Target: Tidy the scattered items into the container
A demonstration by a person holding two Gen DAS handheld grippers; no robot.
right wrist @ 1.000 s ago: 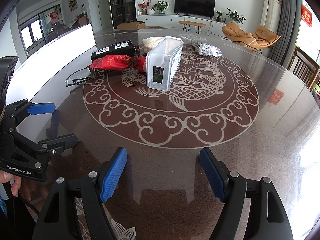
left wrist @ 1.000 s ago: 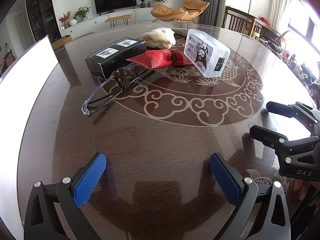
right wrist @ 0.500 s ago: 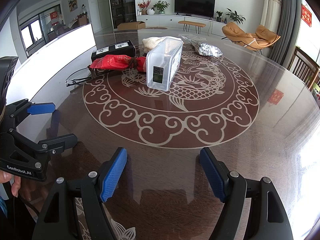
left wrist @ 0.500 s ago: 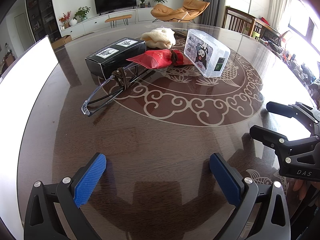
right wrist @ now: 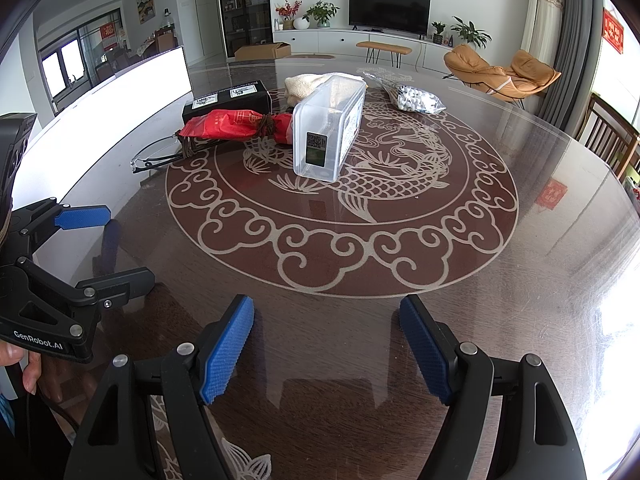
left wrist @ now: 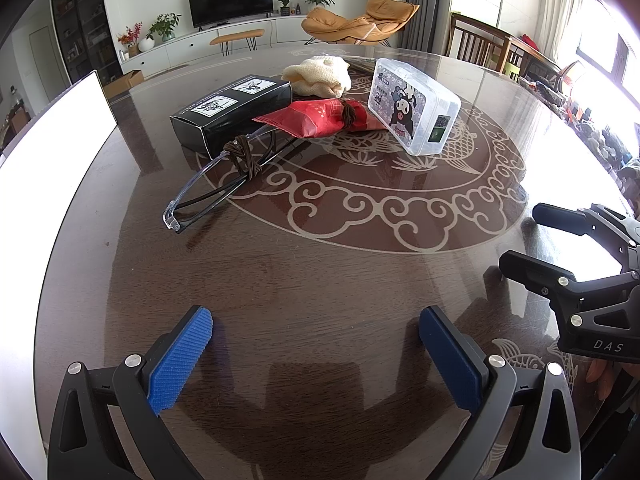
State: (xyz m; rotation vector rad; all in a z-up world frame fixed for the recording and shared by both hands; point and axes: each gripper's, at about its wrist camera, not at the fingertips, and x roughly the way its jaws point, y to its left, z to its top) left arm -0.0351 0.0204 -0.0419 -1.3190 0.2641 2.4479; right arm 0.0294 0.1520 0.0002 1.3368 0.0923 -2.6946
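A clear plastic box (left wrist: 414, 106) (right wrist: 328, 130) with a cartoon label lies on the round dark table (left wrist: 320, 272). Left of it are a red packet (left wrist: 320, 118) (right wrist: 236, 124) tied with a brown band, a black carton (left wrist: 232, 110) (right wrist: 228, 100), a cream cloth (left wrist: 320, 74) (right wrist: 304, 84) and clear-framed glasses (left wrist: 224, 180) (right wrist: 156, 158) wrapped in a brown hair tie. A bag of white beads (right wrist: 416, 100) lies behind the box. My left gripper (left wrist: 316, 356) and right gripper (right wrist: 326, 352) both stand open over the near table edge, far from the items, with nothing between their fingers.
A bright white panel (left wrist: 44, 136) runs along the table's left edge. Wooden chairs (right wrist: 612, 144) stand at the right. In each wrist view the other gripper shows at the side: the right gripper (left wrist: 576, 264) and the left gripper (right wrist: 72, 248), held by a hand (right wrist: 24, 368).
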